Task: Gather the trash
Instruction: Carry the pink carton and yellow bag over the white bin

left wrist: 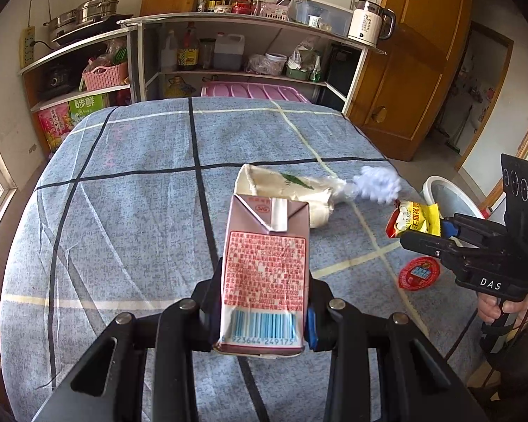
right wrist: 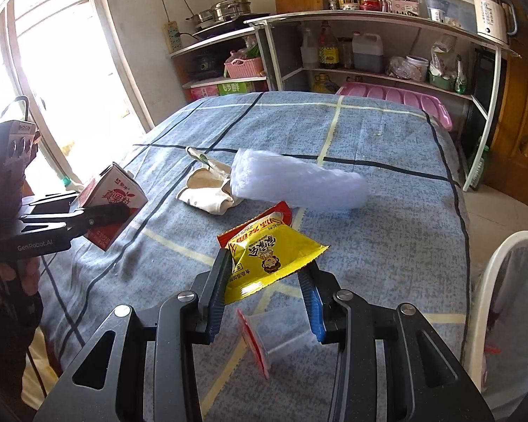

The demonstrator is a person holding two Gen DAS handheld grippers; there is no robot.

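Two pieces of trash are already lifted, one in each of your claws. Your left claw (left wrist: 264,302) pinches a small brown drink carton (left wrist: 265,277) by its sides, upright, held above the table (left wrist: 130,211) with its blue checked cloth. Your right claw (right wrist: 267,281) pinches a yellow and red snack wrapper (right wrist: 267,256), also clear of the cloth.

Still lying on the table are a crumpled cream paper bag (right wrist: 207,193), a white fluffy wad (right wrist: 295,184) touching it, and a small clear cup with a red foil lid (right wrist: 255,341) tipped on its side just below your right claw.

A white bin (right wrist: 492,302) stands off the table's right edge, near your right hand; its inside is hard to make out, perhaps lined with a bag.

You appear to be in the carrying step, between pickup and drop. Next, you would likely swing the right claw over the bin's mouth and spread its fingers, then bring the carton across the table the same way, keeping it above the remaining litter.
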